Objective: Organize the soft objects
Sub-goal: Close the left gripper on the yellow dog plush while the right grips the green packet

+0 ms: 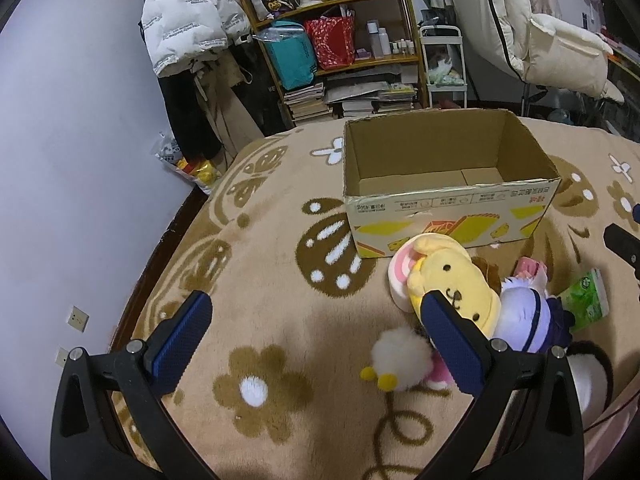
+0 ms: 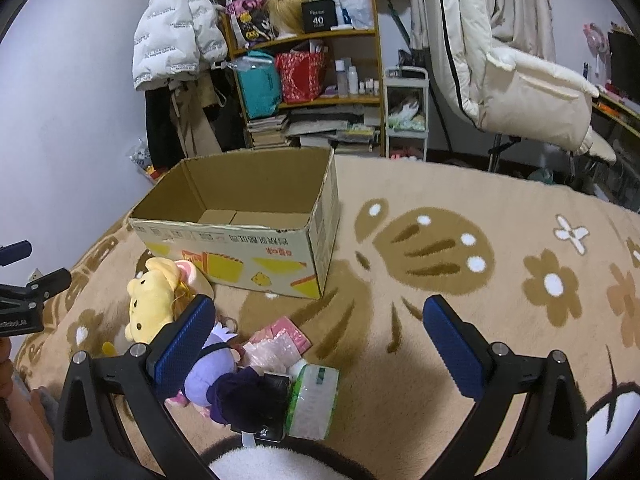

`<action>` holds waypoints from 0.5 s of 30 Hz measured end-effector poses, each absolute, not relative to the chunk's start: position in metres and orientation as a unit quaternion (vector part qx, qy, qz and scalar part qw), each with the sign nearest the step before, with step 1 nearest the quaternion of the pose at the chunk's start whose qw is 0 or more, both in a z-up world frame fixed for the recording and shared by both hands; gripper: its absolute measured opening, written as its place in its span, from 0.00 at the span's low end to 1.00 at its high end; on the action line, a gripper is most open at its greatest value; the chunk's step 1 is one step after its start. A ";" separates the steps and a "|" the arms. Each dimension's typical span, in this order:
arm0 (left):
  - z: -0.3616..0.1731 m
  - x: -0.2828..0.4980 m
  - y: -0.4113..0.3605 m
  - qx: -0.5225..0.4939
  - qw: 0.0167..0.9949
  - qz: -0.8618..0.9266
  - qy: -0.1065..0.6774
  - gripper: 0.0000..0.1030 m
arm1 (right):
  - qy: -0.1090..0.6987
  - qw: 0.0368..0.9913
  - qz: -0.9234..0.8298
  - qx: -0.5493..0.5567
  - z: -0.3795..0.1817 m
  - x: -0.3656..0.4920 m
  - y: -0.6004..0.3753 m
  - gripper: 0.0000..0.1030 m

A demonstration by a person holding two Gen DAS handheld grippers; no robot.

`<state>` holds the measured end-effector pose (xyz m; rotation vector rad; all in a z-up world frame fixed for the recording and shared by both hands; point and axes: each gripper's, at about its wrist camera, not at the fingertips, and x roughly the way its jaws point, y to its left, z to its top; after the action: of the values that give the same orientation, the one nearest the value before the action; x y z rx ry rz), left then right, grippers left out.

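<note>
We hold both the left gripper (image 1: 316, 344) and right gripper (image 2: 318, 340) spread, empty. Ahead-right of the left one, the yellow plush (image 1: 456, 280) overlaps neighbouring toys; we risk snagging two.

blanket (image 1: 280, 280) | cardboard box (image 1: 448, 216) | plush toys (image 1: 460, 280) | maybe tissue pack (image 2: 314, 400)

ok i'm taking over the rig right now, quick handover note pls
Left gripper: jaws open, holding nothing, above the blanket beside the toy pile.
Right gripper: jaws open, holding nothing, over the pile's right edge.
Cardboard box: open, and what shows of its floor is bare.
Still on the blanket in front of the box: yellow dog plush, purple doll, white fluffy toy, green tissue pack, pink packets.
Done: nothing boxed yet. Left: all of it.
</note>
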<state>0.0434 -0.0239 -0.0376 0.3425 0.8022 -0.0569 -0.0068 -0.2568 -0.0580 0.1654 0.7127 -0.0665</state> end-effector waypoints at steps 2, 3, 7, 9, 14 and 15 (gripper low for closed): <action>-0.040 0.049 -0.028 0.169 0.904 -0.028 0.392 1.00 | 0.354 0.931 -0.032 0.086 -0.062 -0.003 -0.258 1.00; -0.041 0.052 -0.030 0.169 0.903 -0.029 0.394 1.00 | 0.357 0.929 -0.031 0.089 -0.064 -0.001 -0.259 1.00; -0.047 0.065 -0.042 0.174 0.899 -0.036 0.401 1.00 | 0.372 0.923 -0.030 0.095 -0.070 0.005 -0.262 1.00; -0.051 0.070 -0.048 0.178 0.896 -0.039 0.404 1.00 | 0.381 0.919 -0.030 0.093 -0.073 0.008 -0.262 1.00; -0.060 0.082 -0.060 0.172 0.890 -0.058 0.418 1.00 | 0.408 0.907 -0.027 0.101 -0.081 0.010 -0.264 1.00; -0.061 0.084 -0.062 0.170 0.889 -0.062 0.421 1.00 | 0.415 0.904 -0.026 0.105 -0.083 0.010 -0.265 1.00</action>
<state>0.0839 -0.0617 -0.0613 0.3534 0.8737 -0.1297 0.0102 -0.2653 -0.0826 0.2179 0.8569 -0.0541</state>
